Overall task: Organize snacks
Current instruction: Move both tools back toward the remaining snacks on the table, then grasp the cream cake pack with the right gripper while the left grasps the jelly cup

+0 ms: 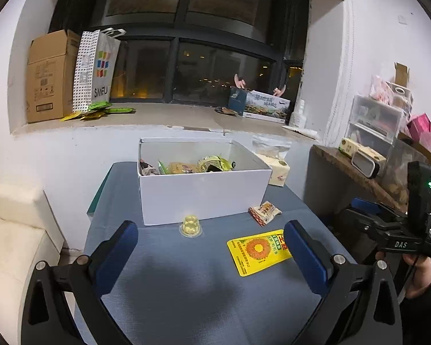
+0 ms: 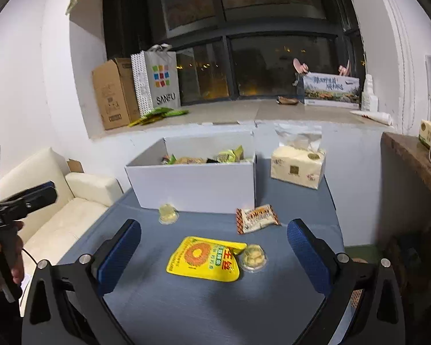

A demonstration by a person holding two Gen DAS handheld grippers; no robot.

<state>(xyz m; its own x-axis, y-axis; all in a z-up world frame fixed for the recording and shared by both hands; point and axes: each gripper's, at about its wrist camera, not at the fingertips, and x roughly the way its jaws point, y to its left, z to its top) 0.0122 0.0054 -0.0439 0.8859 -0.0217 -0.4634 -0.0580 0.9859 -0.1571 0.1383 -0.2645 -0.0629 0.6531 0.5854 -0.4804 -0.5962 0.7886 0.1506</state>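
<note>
A white box [image 1: 204,195] [image 2: 198,187] with several snack packs inside stands at the back of the blue-grey table [image 1: 186,287] [image 2: 204,302]. In front of it sit a small yellow jelly cup [image 1: 190,226] [image 2: 167,213], an orange-and-white wrapped snack [image 1: 265,212] [image 2: 257,218], a flat yellow packet [image 1: 258,251] [image 2: 205,258], and a second jelly cup [image 2: 254,258] beside the packet. My left gripper [image 1: 212,247] is open, empty, above the table short of the first cup. My right gripper [image 2: 214,247] is open, empty, with the yellow packet between its fingers' lines.
A tissue pack [image 1: 277,169] [image 2: 297,166] stands right of the box. A cream sofa [image 2: 57,210] lies left of the table. A wooden shelf [image 1: 359,172] with clutter is on the right. The window sill holds a cardboard box [image 1: 48,77] and a paper bag [image 1: 96,69].
</note>
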